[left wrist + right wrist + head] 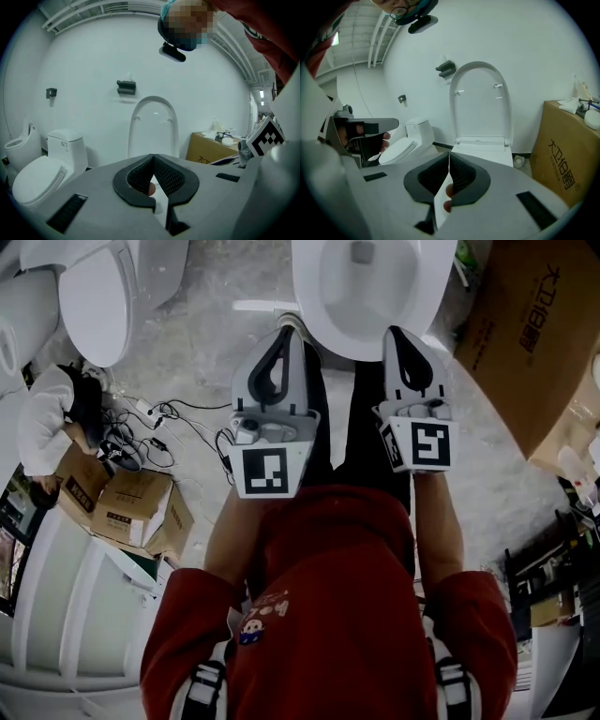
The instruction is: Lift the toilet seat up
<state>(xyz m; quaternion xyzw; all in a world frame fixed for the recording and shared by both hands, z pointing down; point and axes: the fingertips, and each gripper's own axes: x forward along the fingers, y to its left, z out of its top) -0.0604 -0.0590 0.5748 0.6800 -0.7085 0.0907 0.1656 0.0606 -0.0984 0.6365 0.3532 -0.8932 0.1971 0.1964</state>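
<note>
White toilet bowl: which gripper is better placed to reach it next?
Right, probably. In the head view the right gripper points at the front rim of the white ceramic toilet bowl; the left gripper sits by its left edge.

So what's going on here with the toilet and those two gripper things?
A person in a red top stands facing a white toilet with a hand-held gripper in each hand. The left hand-held gripper and the right hand-held gripper are both shut on nothing and hang just in front of the bowl, not touching it. The raised seat already stands upright against the wall, so the lift looks done.
</note>
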